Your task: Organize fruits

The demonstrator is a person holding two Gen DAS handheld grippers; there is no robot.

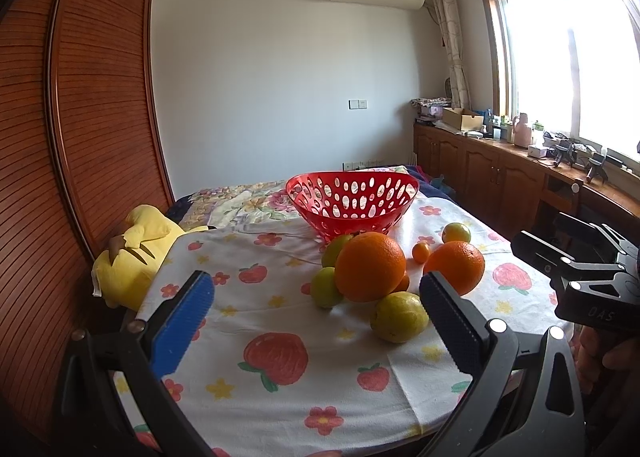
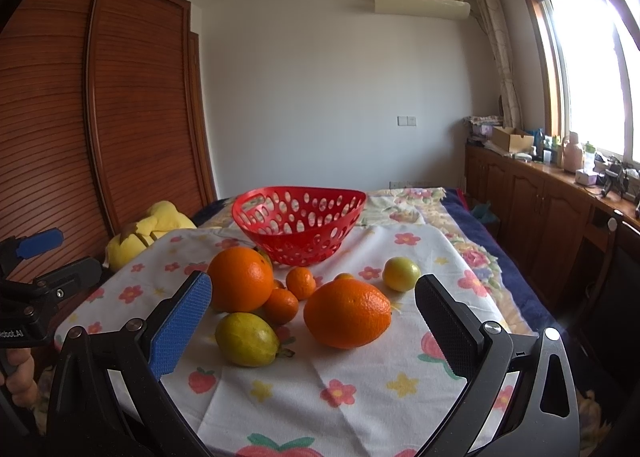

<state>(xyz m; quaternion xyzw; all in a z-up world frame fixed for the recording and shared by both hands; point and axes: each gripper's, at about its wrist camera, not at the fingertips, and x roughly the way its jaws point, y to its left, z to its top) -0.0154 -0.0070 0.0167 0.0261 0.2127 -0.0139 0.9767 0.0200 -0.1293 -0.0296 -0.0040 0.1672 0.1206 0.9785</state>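
Right wrist view: right gripper (image 2: pixel 312 321) gapes wide, empty, toward fruit clustered at six o'clock of the red basket (image 2: pixel 299 229); left gripper (image 1: pixel 316 313) likewise wide, ready to load.

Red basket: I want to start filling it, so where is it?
The red basket stands empty at the far side of the cloth, just behind the fruit.

Fruits (image 2: pixel 347 313) lie on the table (image 2: pixel 400 397); the basket (image 2: pixel 300 229) stands behind them.

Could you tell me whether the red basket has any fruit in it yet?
Empty: the red basket shows only cloth and light through its holes; all fruit lies outside.
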